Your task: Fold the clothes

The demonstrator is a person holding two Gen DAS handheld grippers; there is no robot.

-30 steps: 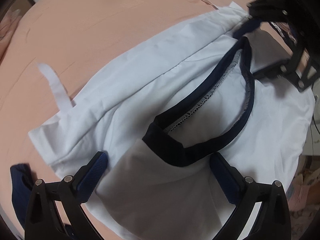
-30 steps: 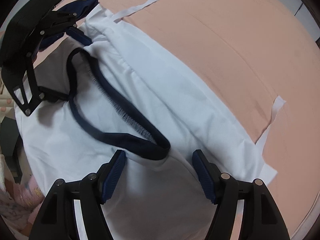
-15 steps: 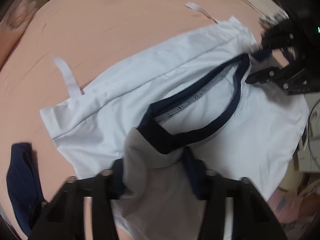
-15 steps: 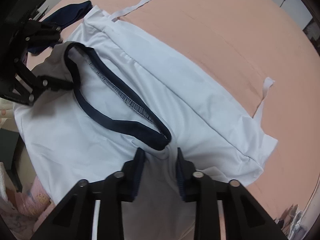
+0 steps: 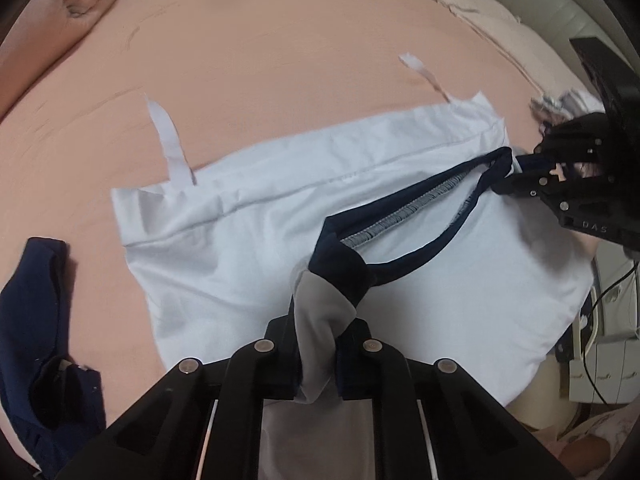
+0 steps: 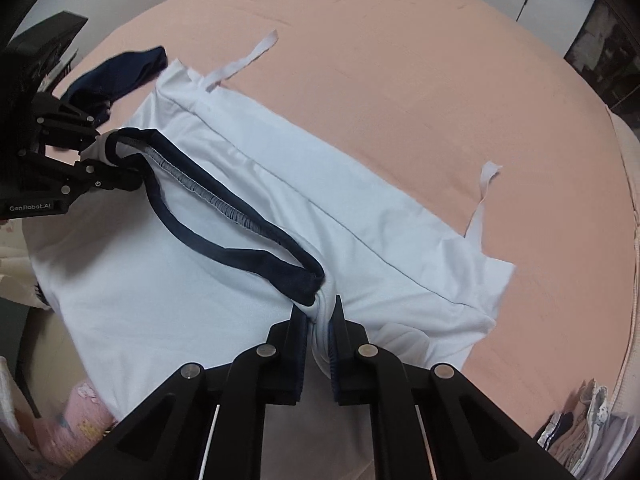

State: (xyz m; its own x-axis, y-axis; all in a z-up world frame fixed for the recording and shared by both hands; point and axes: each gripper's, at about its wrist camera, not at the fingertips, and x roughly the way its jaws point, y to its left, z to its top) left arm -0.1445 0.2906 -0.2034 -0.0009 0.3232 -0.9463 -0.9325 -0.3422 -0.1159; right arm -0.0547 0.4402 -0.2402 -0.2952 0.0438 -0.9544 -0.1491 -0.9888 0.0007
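Closing jaws of left gripper (image 5: pixel 318 328) and right gripper (image 6: pixel 319 320), each pinching white garment (image 6: pixel 168 300) beside navy collar (image 6: pixel 224 248).

Smooth matt white cloth shirt (image 5: pixel 248 248) (ribbed navy collar (image 6: pixel 240 240)); peach bedsheet (image 5: pixel 280 60), seemingly soft cotton.

Dim, soft indoor light w/ faint shadows; slight motion blur, heavy fisheye edge warp.
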